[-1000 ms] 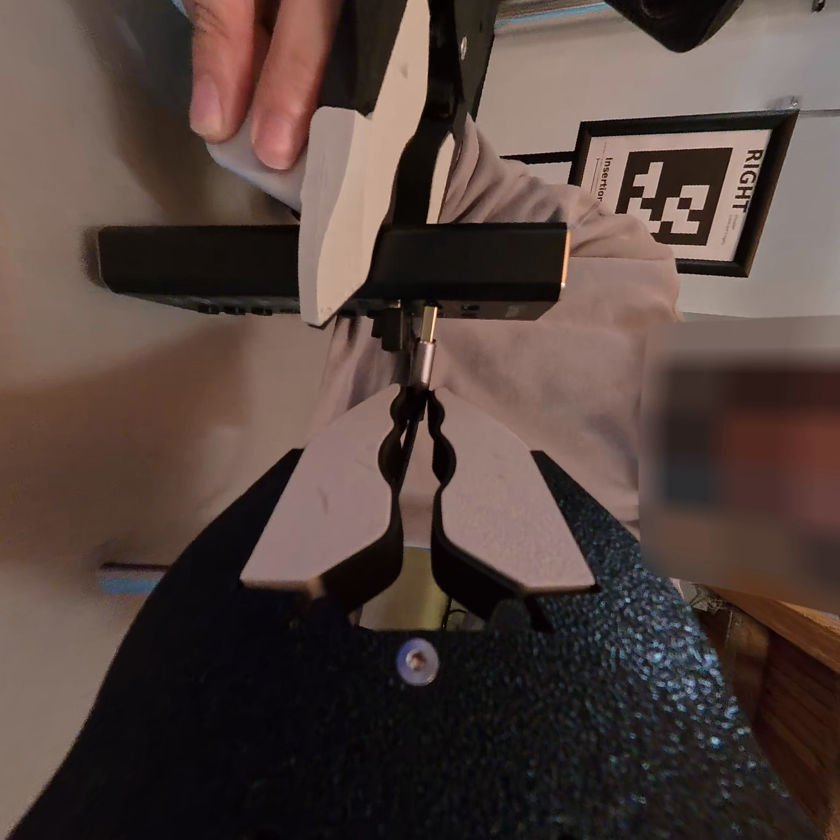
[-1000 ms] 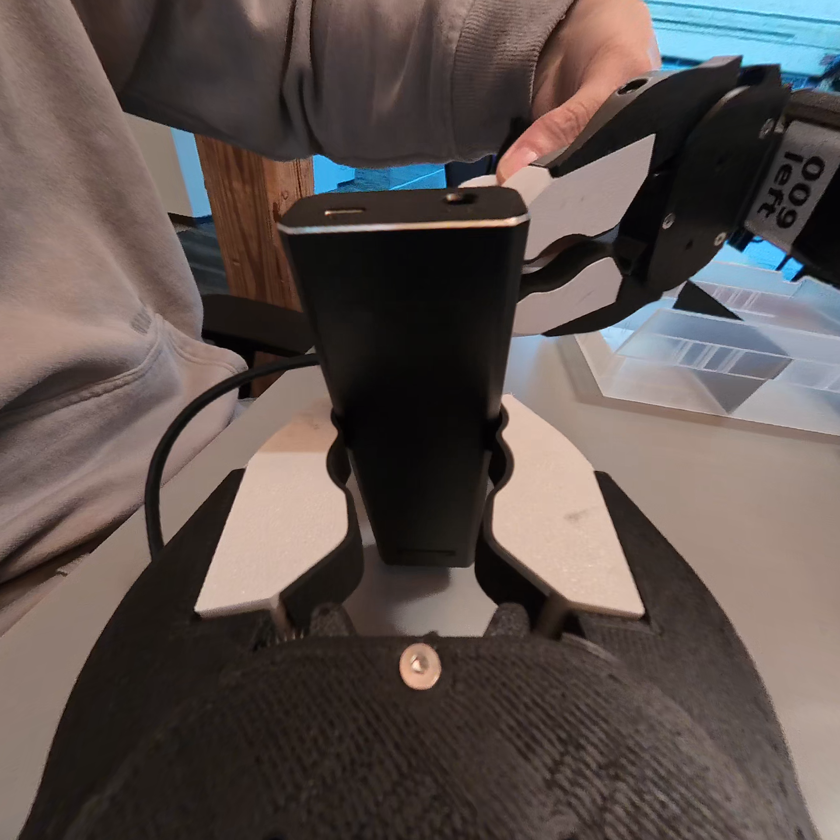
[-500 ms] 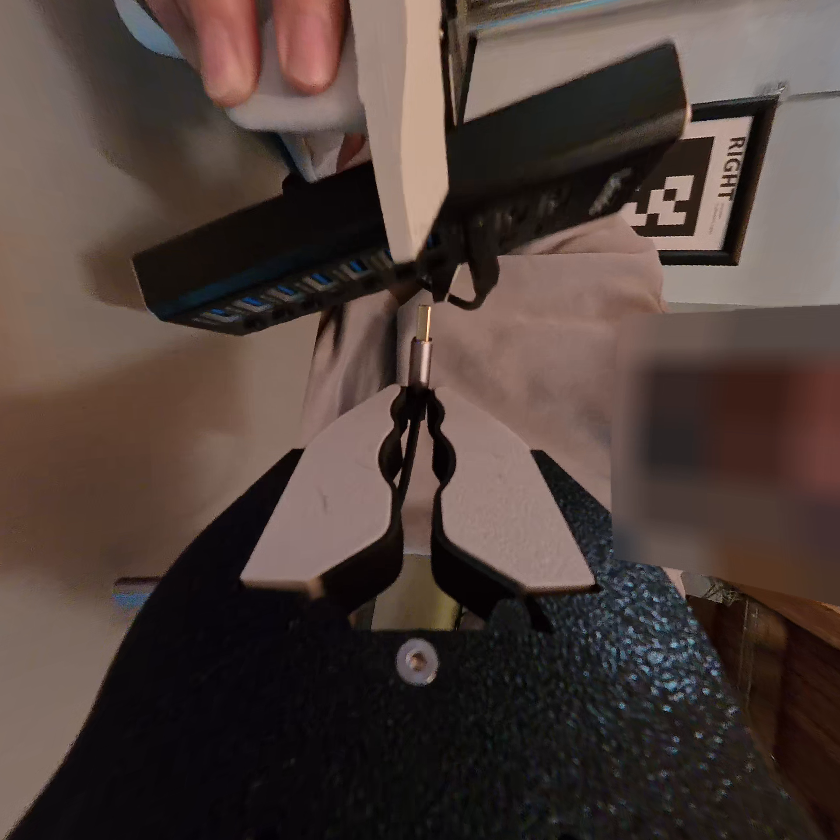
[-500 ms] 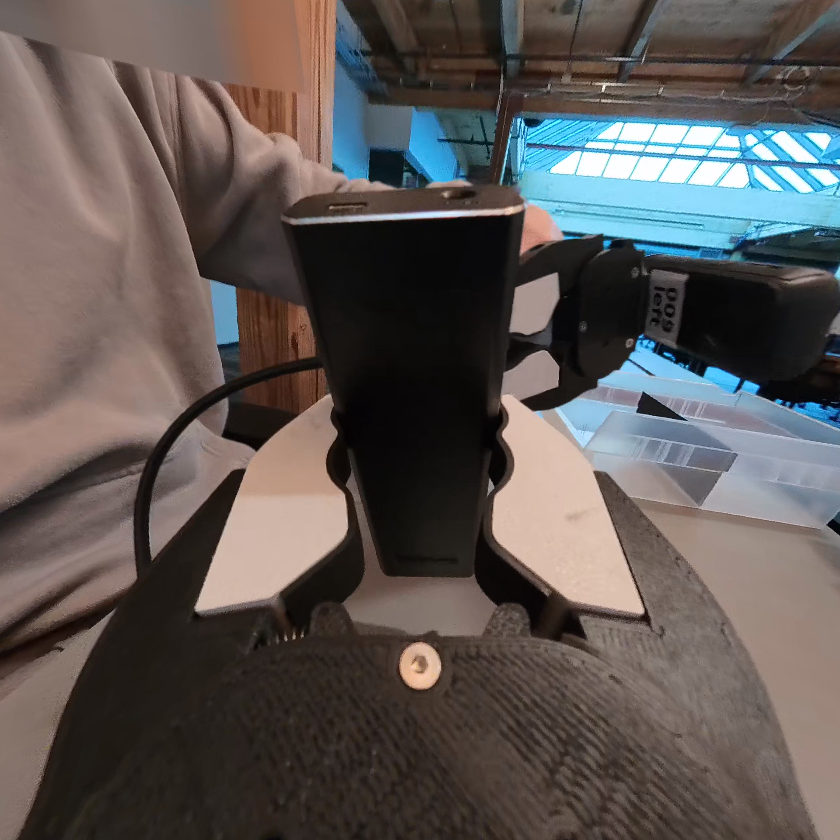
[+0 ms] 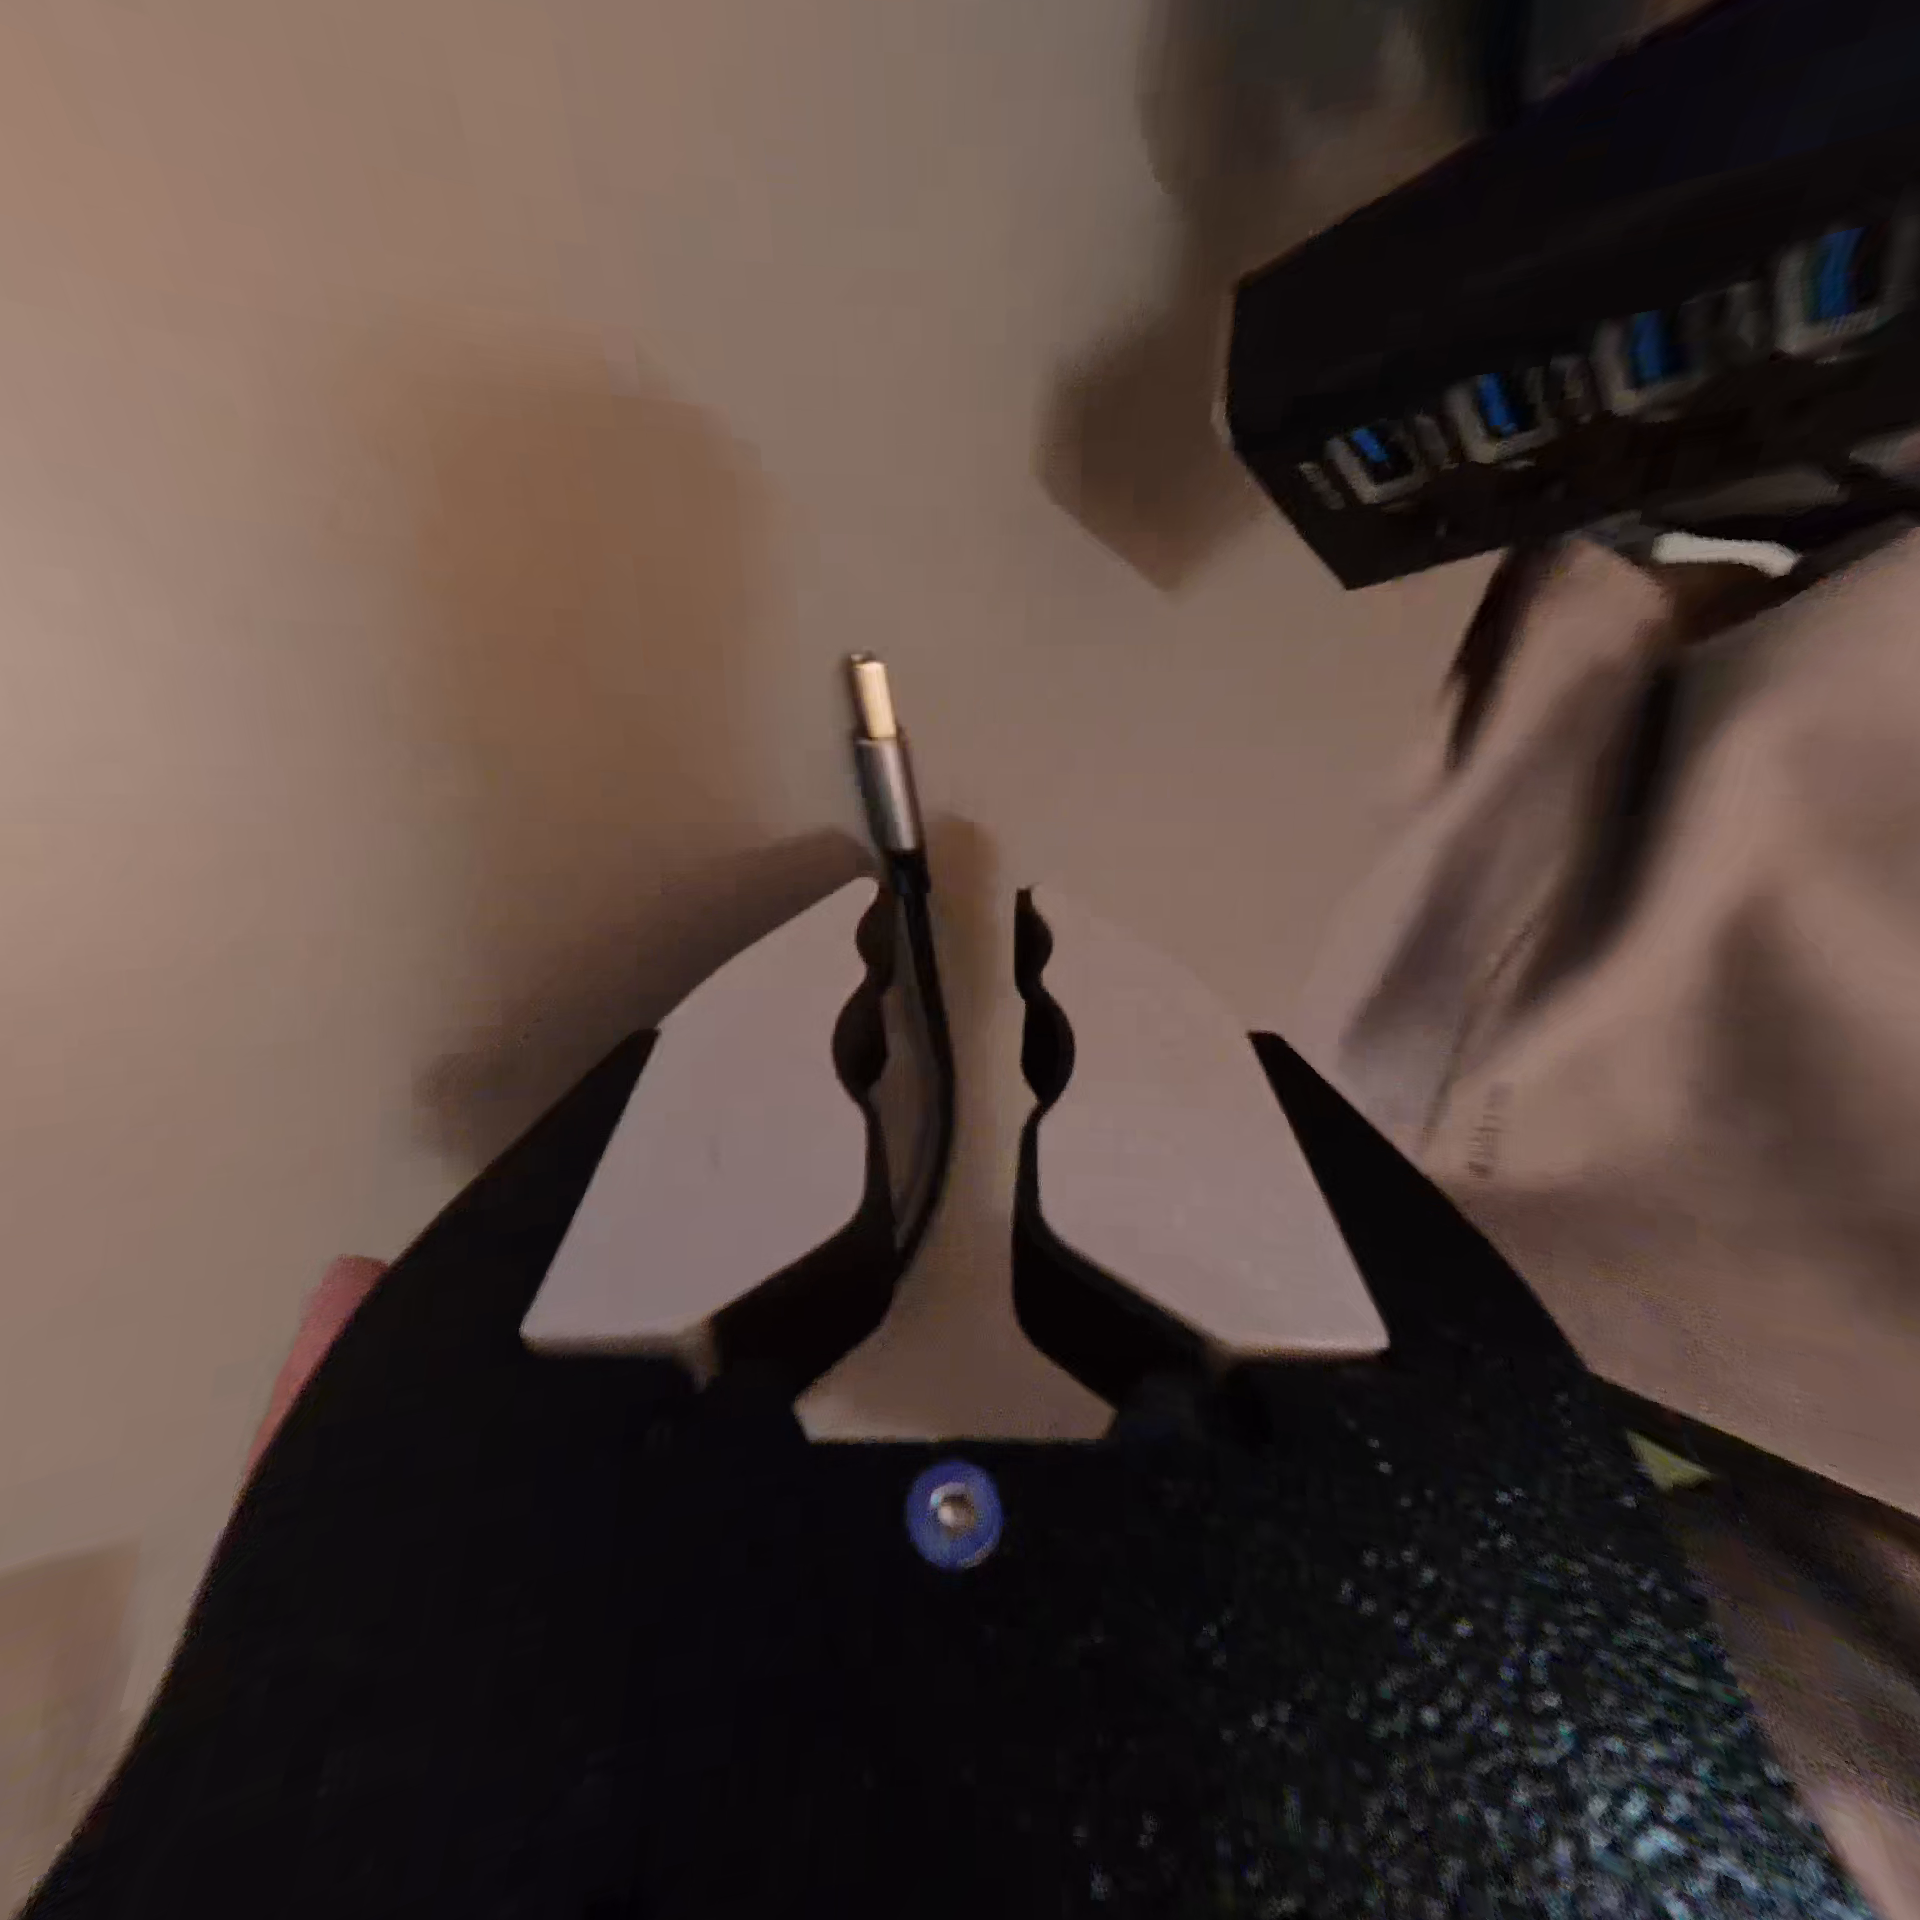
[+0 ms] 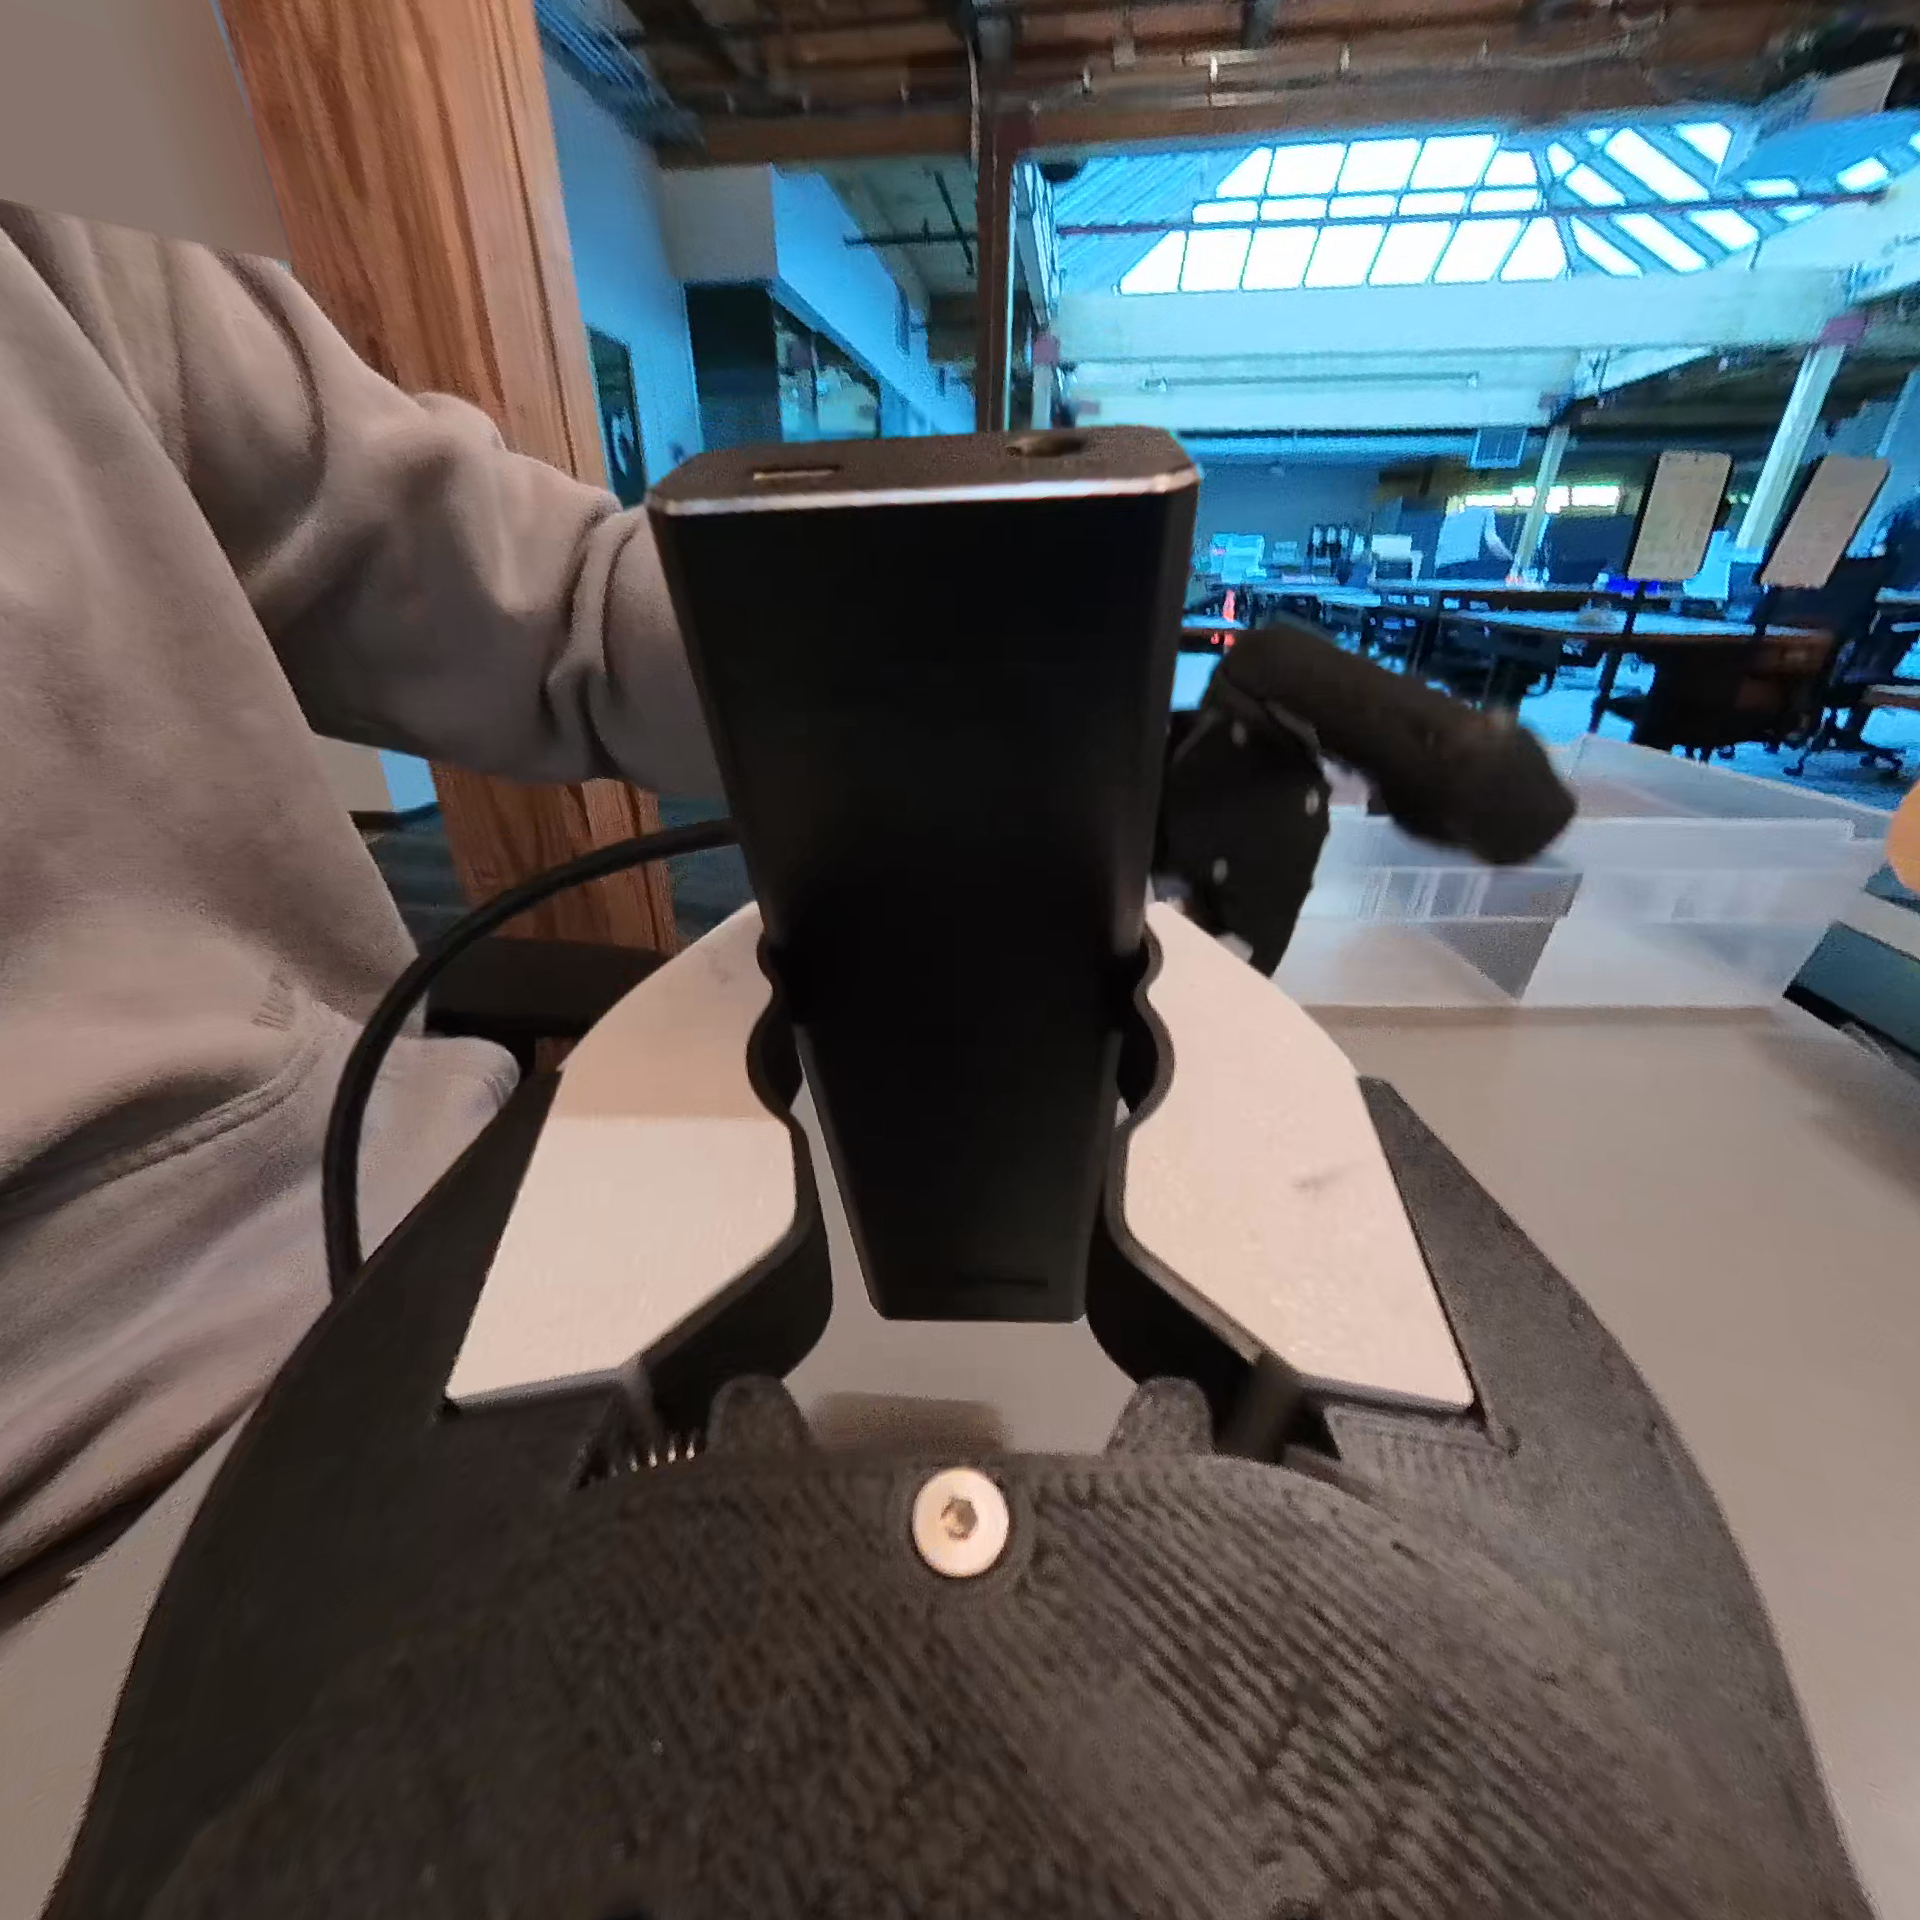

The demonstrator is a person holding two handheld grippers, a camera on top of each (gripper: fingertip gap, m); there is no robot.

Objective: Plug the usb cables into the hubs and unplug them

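Note:
In the left wrist view my left gripper point(image 5: 951, 888) stands slightly open. A black USB cable with a silver plug point(image 5: 883, 748) leans against its left finger point(image 5: 748, 1122), plug free in the air and pointing away. The black hub point(image 5: 1558, 364), with a row of blue ports, is blurred at the upper right, apart from the plug. In the right wrist view my right gripper point(image 6: 951, 945) is shut on that hub point(image 6: 925, 831) and holds it upright, port end up. The left gripper point(image 6: 1247, 831) shows behind the hub's right edge.
A person's grey sleeve point(image 6: 260, 623) fills the left of the right wrist view, with a black cable point(image 6: 416, 987) looping below it. A wooden post point(image 6: 416, 312) stands behind. Clear plastic bins point(image 6: 1610, 904) sit on the grey table point(image 6: 1662, 1195) at the right.
The plug came out of the hub and the two moved apart; the hub now sits upper right in the left wrist view. The left jaws have opened a little around the cable.

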